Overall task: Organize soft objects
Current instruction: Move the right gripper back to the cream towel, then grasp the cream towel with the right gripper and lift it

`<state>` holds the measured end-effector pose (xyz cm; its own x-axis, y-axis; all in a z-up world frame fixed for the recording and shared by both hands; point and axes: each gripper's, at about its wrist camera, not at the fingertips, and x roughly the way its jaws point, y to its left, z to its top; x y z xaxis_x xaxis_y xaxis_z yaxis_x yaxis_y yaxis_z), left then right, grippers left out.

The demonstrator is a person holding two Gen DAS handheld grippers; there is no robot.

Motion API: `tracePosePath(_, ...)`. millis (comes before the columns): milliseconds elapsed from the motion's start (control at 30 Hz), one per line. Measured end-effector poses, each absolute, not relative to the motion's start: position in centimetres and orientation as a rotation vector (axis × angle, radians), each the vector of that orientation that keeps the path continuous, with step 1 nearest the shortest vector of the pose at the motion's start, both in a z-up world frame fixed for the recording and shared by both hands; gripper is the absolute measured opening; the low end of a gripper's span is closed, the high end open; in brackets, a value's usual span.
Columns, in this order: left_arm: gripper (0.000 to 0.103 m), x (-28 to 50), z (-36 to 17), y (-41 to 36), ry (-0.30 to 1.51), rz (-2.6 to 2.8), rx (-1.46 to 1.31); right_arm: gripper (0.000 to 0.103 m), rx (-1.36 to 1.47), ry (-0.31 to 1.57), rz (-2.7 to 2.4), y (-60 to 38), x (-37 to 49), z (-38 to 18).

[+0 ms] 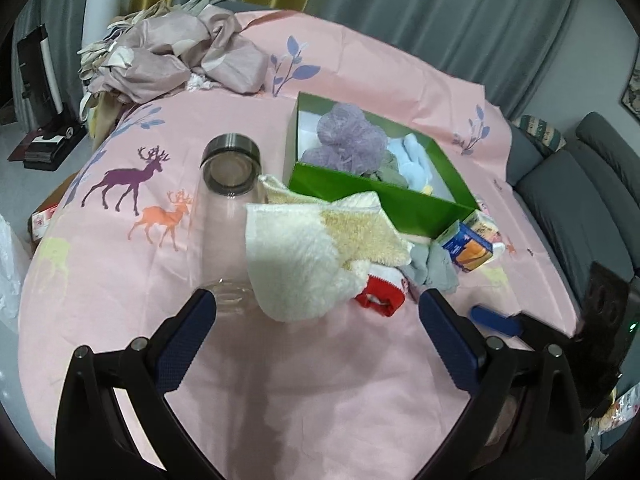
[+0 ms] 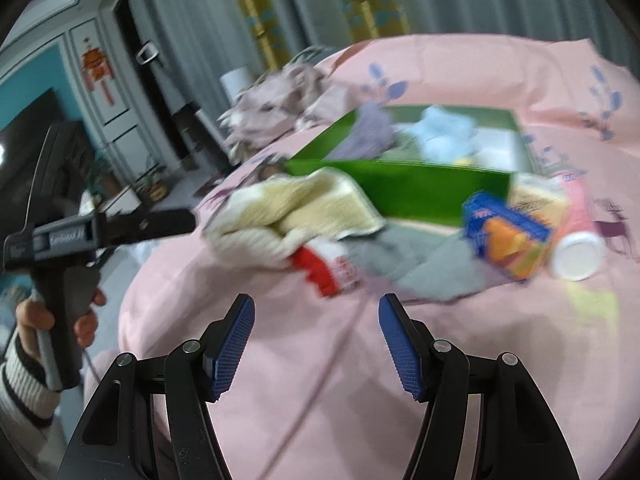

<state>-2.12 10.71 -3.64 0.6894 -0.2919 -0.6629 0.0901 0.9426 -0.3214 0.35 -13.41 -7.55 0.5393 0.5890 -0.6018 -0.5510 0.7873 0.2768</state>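
While I look along both tongs, the green box (image 1: 360,190) sits open on the pink cloth (image 1: 280,380) over the table, and in it I see a purple puff (image 1: 344,140), a light blue plush (image 1: 414,160) and a grey cloth (image 1: 390,170) packed together toward its left end. A glass jar (image 1: 230,184) with a metal rim lies on its side left of the box. Just before the box's near wall lies the towel (image 1: 316,248), crumpled, cream and pale yellow, fluffy, one edge resting against the box. A red and white sock (image 1: 380,294) and grey sock (image 1: 434,268) peek from under it. My left tongs (image 1: 316,308) stand wide with nothing between them, near the towel; my right tongs (image 2: 316,320) stand partly apart, also bare.
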Motion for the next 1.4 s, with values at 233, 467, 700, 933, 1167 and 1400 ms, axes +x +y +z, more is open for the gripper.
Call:
tracePosePath(233,0.094,-1.0,-3.5,10.8,0.766,-0.252,-0.240,0.065,0.009,0.736,0.789,-7.9,1.6,-8.6)
tracePosePath(467,0.075,2.0,-4.4,10.9,0.815,-0.275,-0.218,0.065,0.023,0.760,0.801,-4.7,4.6,-9.6)
tracePosePath(700,0.050,3.4,-5.1,10.9,0.864,-0.277,-0.195,0.046,0.021,0.797,0.798,-2.8,6.9,-10.6)
tracePosePath(933,0.025,3.9,-5.7,10.2,0.900,-0.307,-0.176,0.007,0.064,0.809,0.780,-2.8,8.2,-10.8)
tracePosePath(1167,0.022,2.4,-3.9,10.3,0.852,-0.351,-0.241,0.004,0.074,0.746,0.780,-3.8,6.8,-9.1)
tracePosePath(1400,0.022,-0.1,0.3,9.2,0.749,-0.391,-0.219,0.002,0.087,0.624,0.804,-5.4,4.1,-5.3)
